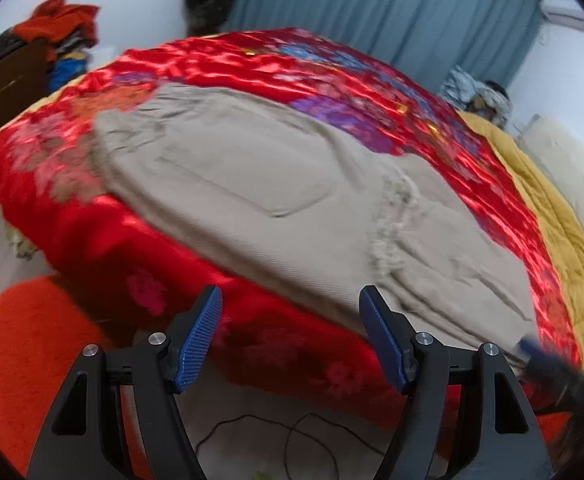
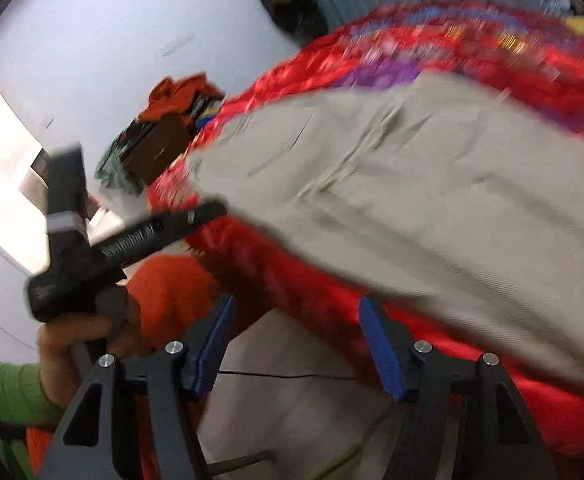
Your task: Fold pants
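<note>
Beige pants (image 1: 259, 184) lie flat on the red quilt (image 1: 63, 216), filling the bed from nine to three o'clock. Left gripper (image 1: 289, 336) and right gripper (image 2: 296, 344) hover off the near edge, jaws wide, empty. Best pinch both layers squarely at the hem.

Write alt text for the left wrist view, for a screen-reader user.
Beige pants lie spread flat on a bed's glossy red floral quilt, back pocket up. In the foreground the left hand-held gripper hangs open and empty over the bed's near edge, touching nothing. Behind are a blue curtain and a clothes pile.
</note>
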Available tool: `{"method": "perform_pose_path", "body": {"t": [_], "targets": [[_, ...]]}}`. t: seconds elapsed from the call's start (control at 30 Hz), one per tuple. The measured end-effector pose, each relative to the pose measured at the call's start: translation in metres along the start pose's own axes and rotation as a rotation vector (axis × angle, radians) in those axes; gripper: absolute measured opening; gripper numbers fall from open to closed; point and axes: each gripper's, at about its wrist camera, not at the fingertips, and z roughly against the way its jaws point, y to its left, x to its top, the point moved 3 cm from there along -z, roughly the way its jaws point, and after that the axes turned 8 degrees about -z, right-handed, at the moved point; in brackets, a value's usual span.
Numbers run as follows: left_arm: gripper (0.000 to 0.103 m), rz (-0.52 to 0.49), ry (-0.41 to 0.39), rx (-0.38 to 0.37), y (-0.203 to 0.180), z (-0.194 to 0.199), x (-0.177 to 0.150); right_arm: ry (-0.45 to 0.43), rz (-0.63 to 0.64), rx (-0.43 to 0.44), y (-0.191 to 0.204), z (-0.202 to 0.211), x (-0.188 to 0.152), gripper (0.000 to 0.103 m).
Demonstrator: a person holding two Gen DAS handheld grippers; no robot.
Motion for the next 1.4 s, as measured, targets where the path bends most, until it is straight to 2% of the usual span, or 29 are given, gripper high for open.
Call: {"method": "perform_pose_path", "body": {"t": [0.1,0.17,0.23,0.33,0.4,0.5,0.53,0.57,0.63,0.77,0.93,1.4], "targets": [[0.074,-0.093,0.0,-0.088,-0.037,-0.009,0.018,-0.159,-0.08,-0.146,-0.052,0.046,0.02,0.065],[0.075,-0.179,0.026,-0.165,-0.073,-0.023,0.035,-0.206,-0.116,-0.23,-0.078,0.059,0.032,0.065],[0.08,-0.263,0.045,-0.214,-0.108,-0.033,0.046,-0.242,-0.134,-0.272,-0.102,0.069,0.04,0.062],[0.082,-0.381,0.093,-0.274,-0.155,-0.058,0.052,-0.231,-0.113,-0.28,-0.119,0.061,0.044,0.057],[0.082,-0.42,0.132,-0.253,-0.17,-0.079,0.045,-0.206,-0.1,-0.28,-0.129,0.061,0.03,0.056],[0.081,-0.459,0.221,-0.166,-0.169,-0.114,0.02,-0.029,-0.115,-0.364,-0.151,0.036,0.014,0.055],[0.081,-0.484,0.204,-0.155,-0.169,-0.114,0.015,0.024,-0.116,-0.389,-0.159,0.024,0.005,0.055],[0.082,-0.539,0.168,-0.138,-0.171,-0.113,0.01,0.014,-0.099,-0.387,-0.16,0.022,-0.001,0.054],[0.083,-0.593,0.151,-0.115,-0.173,-0.111,0.004,0.009,-0.05,-0.409,-0.153,0.023,-0.003,0.054],[0.083,-0.561,0.159,-0.128,-0.173,-0.114,0.008,0.002,-0.026,-0.425,-0.153,0.019,-0.003,0.055],[0.084,-0.562,0.122,-0.128,-0.171,-0.104,-0.003,0.008,-0.028,-0.411,-0.156,0.022,-0.003,0.055],[0.085,-0.573,0.106,-0.134,-0.169,-0.099,-0.01,0.006,-0.025,-0.408,-0.155,0.028,-0.009,0.055]]}}
